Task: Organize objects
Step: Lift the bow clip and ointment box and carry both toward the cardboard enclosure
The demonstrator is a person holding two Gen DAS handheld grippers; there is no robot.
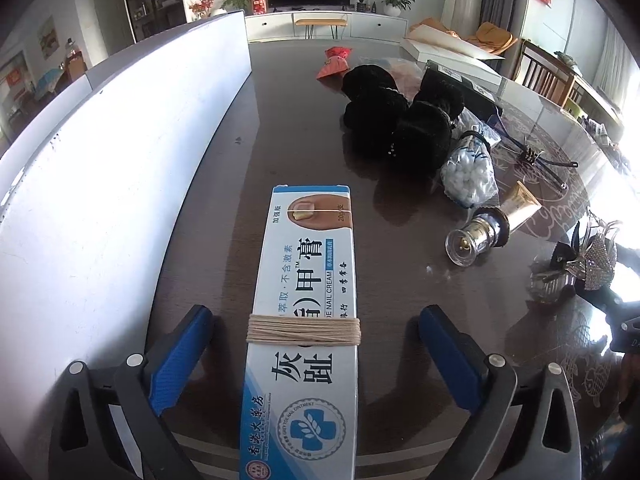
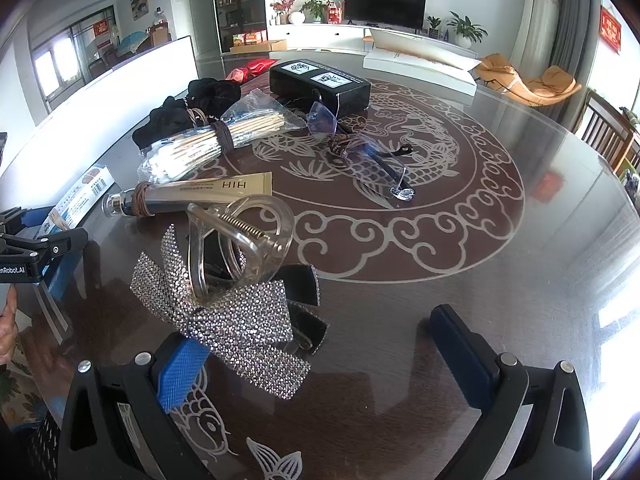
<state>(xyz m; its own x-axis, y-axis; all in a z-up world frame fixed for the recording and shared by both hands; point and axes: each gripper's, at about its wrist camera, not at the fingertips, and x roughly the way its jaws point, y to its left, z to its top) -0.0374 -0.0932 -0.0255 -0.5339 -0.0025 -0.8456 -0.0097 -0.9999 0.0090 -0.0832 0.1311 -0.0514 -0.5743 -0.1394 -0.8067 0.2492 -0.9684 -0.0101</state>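
Observation:
A long white and blue nail-cream box (image 1: 308, 264), wound with beige string, lies flat on the dark glass table (image 1: 288, 128). My left gripper (image 1: 316, 314) stands open astride it, with its blue pads clear of both sides of the box. The same box (image 2: 86, 190) shows at the left edge of the right wrist view. My right gripper (image 2: 312, 328) is open over the table with nothing between its fingers. A rhinestone bow hair clip (image 2: 232, 316) with a clear claw clip (image 2: 240, 240) on it lies against the right gripper's left finger (image 2: 180, 364).
A white board (image 1: 100, 152) stands along the table's left side. Black scrunchies (image 1: 384, 112), a bag of cotton swabs (image 1: 468, 172), a gold tube (image 2: 208, 190), clear glasses (image 2: 360, 148), a black box (image 2: 320, 84) and a red pouch (image 1: 334, 64) lie further back.

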